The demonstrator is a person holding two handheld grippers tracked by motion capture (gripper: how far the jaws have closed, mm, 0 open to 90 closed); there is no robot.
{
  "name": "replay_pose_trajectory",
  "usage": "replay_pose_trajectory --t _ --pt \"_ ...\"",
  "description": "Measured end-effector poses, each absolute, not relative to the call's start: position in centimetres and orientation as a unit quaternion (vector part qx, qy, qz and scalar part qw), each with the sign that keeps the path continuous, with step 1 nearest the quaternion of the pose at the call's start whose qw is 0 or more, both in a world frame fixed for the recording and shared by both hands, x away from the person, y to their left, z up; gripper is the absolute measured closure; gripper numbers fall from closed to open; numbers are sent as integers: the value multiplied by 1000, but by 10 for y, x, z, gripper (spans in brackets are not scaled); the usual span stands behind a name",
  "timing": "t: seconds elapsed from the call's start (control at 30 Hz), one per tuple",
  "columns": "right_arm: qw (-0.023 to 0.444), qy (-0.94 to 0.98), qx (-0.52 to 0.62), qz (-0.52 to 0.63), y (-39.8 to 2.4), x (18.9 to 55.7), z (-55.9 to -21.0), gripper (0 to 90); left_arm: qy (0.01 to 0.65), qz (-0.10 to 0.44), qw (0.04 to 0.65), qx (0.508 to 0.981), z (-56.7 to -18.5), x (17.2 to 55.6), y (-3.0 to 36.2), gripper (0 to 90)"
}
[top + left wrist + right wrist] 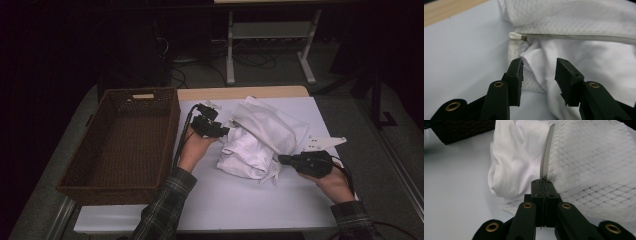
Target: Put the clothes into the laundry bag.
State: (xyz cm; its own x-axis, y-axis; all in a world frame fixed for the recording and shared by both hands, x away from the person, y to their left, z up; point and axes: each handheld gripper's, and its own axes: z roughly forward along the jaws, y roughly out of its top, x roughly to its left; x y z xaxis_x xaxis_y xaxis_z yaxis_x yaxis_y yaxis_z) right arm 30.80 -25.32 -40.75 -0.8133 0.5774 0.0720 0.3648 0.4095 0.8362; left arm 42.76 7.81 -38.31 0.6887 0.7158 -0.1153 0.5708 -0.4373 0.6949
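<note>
**Mesh laundry bag, part-filled, zipper edge held**

You are working on the white mesh laundry bag (272,127) with its grey zipper tape (545,162), which lies on the pale table surface (250,200) just right of the brown woven wicker basket (120,145). A plain white cloth garment (245,155) bulges from the bag's open side, so the stuffing looks partly done; judged from this, tucking in the remaining cloth and drawing the zipper closed are left. The basket holds nothing visible.

Your right gripper (543,185), at the bag's edge farthest from the basket, is clamped tight, its jaws pinching the bag's edge at the zipper tape. Your right hand (332,182) lies low, the gripper pointing level toward the basket.

Your left gripper (539,71), between basket and bag, stands about half open; white cloth lies between its jaws, yet the pads do not press on it. The white zipper end (516,36) sits just beyond. Your left hand (195,147) reaches forward along the basket's wall.
</note>
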Motion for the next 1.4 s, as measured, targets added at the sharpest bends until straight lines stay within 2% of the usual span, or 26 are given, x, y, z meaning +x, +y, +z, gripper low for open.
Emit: replay_pose_trajectory --t 0.2,0.6,0.73,0.87,1.07,1.4 --pt "112 831 284 465 -255 308 -409 887 393 91 348 846 -414 452 78 554" --pt "110 832 285 463 -255 309 -410 888 387 76 330 858 -436 461 77 551" --pt "112 831 286 464 -256 309 -410 888 377 73 328 863 -437 460 76 726" --pt "113 829 288 466 -257 309 -410 888 379 63 325 864 -435 458 75 850" --pt "116 827 291 466 -261 310 -409 888 379 60 323 865 -430 448 78 869" --pt "128 822 306 464 -270 312 -408 888 376 44 337 862 -417 408 88 875"
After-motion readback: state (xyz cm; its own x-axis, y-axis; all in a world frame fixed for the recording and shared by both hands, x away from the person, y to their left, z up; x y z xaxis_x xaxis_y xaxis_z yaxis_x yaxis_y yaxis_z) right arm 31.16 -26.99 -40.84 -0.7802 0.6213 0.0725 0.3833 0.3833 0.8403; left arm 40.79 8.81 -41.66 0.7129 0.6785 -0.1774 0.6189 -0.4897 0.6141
